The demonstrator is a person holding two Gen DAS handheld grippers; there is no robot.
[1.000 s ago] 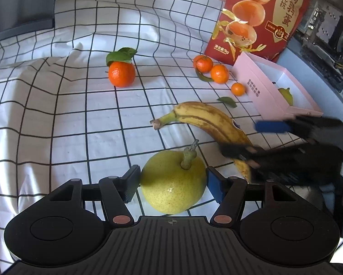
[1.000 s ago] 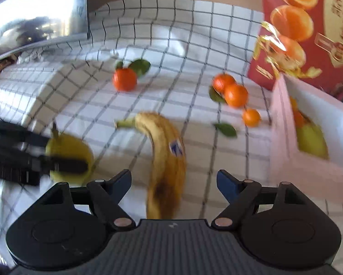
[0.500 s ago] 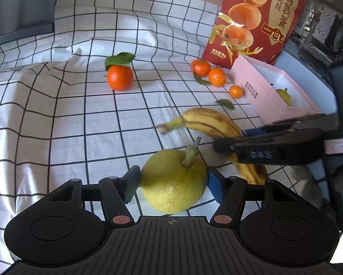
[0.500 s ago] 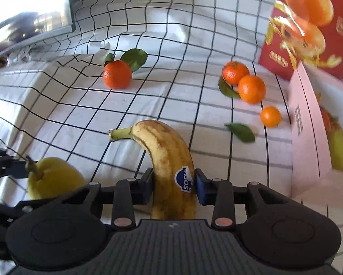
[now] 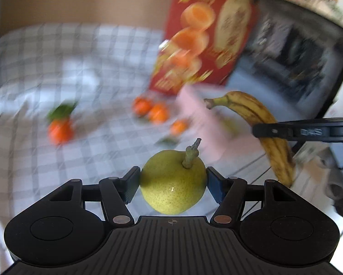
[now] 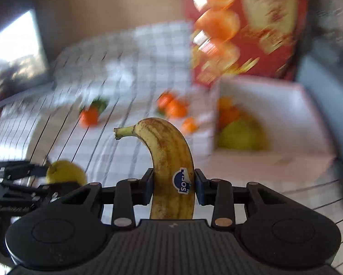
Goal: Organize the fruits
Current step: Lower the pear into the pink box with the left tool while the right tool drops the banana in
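The pear (image 5: 173, 183) sits clamped between the blue pads of the left tongs (image 5: 173, 182), stem up, raised above the checked cloth (image 5: 56, 160). The banana (image 6: 171, 169) is gripped by the right tongs (image 6: 173, 186), stem tip forward, near the pink box (image 6: 274, 160) holding blurred fruit. Mandarins (image 5: 157, 113) lie on the cloth beyond.

Both grippers are matte black plastic: the left gripper (image 5: 173, 181) and right gripper (image 6: 173, 186) each have a ribbed central deck flanked by two round housings. Angled linkage arms carry copper-coloured pivot screws and end in blue pads (image 5: 213, 184). Faint white lettering marks the arms.
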